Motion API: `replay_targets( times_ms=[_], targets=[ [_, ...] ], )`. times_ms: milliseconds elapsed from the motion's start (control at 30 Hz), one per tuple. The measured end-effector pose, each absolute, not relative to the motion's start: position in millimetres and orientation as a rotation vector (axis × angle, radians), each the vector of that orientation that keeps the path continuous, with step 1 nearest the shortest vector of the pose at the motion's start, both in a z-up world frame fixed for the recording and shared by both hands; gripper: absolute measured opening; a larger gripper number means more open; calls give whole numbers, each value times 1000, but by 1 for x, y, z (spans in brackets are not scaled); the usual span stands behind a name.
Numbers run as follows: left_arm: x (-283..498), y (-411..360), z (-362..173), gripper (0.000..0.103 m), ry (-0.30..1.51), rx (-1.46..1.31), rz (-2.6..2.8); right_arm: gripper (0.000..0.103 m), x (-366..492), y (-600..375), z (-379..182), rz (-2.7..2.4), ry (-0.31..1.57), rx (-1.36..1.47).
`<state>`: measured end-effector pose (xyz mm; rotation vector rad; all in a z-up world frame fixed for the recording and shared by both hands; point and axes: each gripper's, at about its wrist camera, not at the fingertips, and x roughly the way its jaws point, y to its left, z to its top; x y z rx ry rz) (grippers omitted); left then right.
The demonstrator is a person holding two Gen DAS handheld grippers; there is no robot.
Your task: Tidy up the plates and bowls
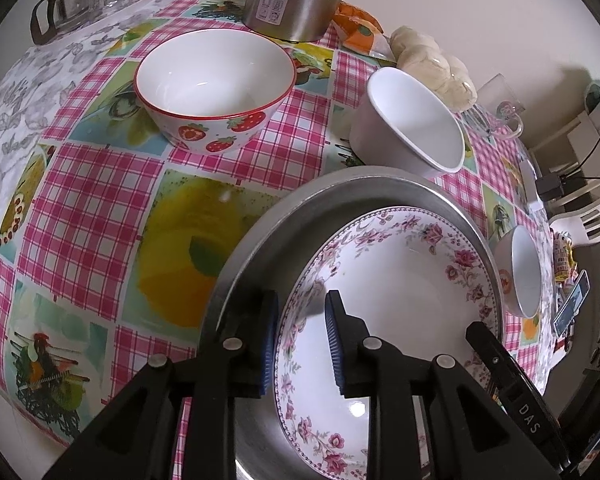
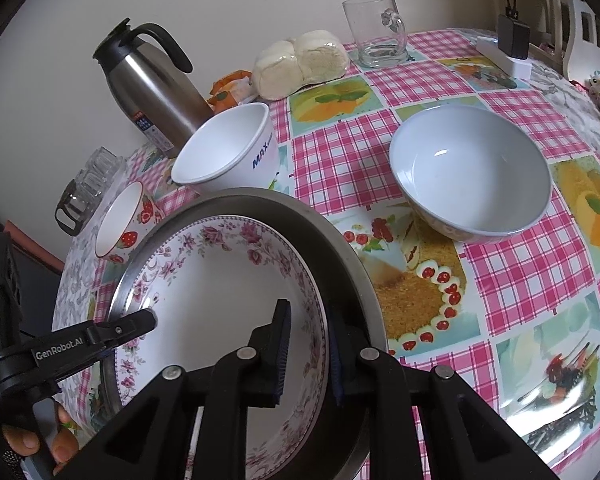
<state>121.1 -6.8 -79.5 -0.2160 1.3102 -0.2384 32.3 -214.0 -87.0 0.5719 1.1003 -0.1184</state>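
While resting inside the metal tray (image 1: 260,232), floral plate (image 1: 404,280): sitting at the table's near edge, both rims being straddled by grippers.
Progress: looking early; only plate and tray nested so far, by this judgement.
Left to do: strawberry bowl (image 1: 216,88), white bowl (image 1: 412,120) and grey bowl (image 2: 472,172) standing apart on the checked tablecloth (image 1: 100,208), waiting to be gathered.
Left gripper (image 1: 302,340): reaching in low from the near side, jaws narrowly parted, one finger outside and one inside the plate's left rim; whether pinching, cannot tell.
Right gripper (image 2: 306,354): coming in on the opposite side, jaws likewise spanning the plate's right rim, apparently touching it.
Surroundings: steel flask (image 2: 152,92), glass mug (image 2: 376,32) and wrapped buns (image 2: 300,64) standing toward the wall.
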Motion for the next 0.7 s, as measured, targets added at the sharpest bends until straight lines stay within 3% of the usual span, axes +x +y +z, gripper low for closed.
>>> replay_targets(
  times_ms=[633, 700],
  targets=[
    [117, -7, -59, 25, 1239, -134, -182, 25, 28, -217, -68, -130, 1033, 539],
    [117, -7, -55, 32, 1229, -125, -177, 25, 28, -217, -66, -120, 1022, 537]
  ],
)
